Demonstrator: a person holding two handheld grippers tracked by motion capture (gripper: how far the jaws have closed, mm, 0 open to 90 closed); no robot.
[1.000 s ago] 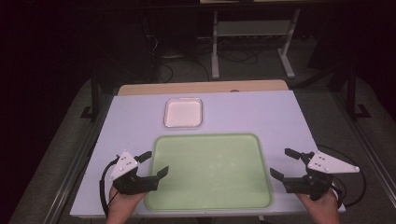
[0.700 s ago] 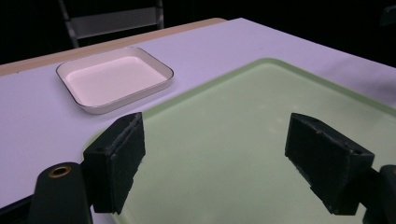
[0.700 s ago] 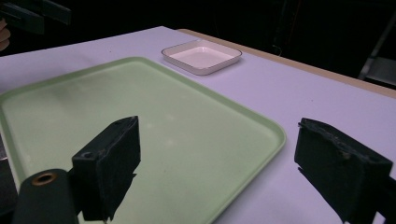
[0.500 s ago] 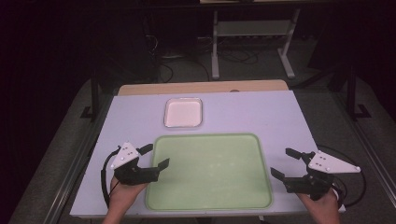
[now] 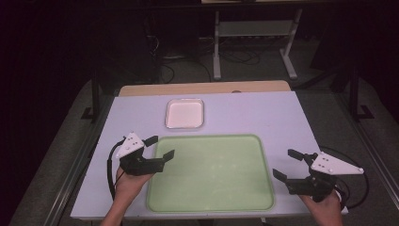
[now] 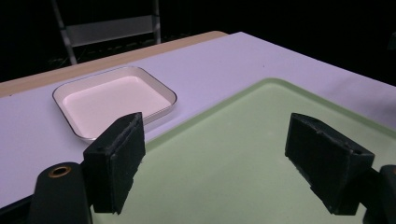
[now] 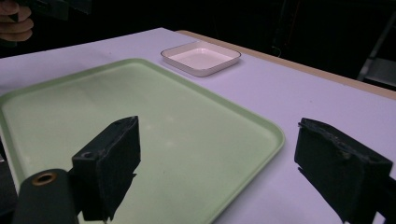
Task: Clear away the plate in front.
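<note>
A large pale green tray (image 5: 211, 172) lies empty on the near half of the white tabletop. Behind it sits a small white dish (image 5: 185, 113), also empty. My left gripper (image 5: 160, 147) is open and hovers over the tray's near-left corner, jaws aimed toward the dish (image 6: 114, 99). The right gripper (image 5: 288, 164) is open beside the tray's right edge, holding nothing. From the right gripper view the green tray (image 7: 140, 116) stretches ahead with the white dish (image 7: 201, 58) beyond it.
The white tabletop (image 5: 263, 117) ends in a wooden strip (image 5: 202, 88) at the far edge. A metal rack (image 5: 254, 33) and cables stand on the dark floor behind. A hand (image 7: 14, 21) with the other gripper appears far off in the right gripper view.
My left gripper has risen and moved forward over the tray's left corner. The right gripper has stayed in place.
</note>
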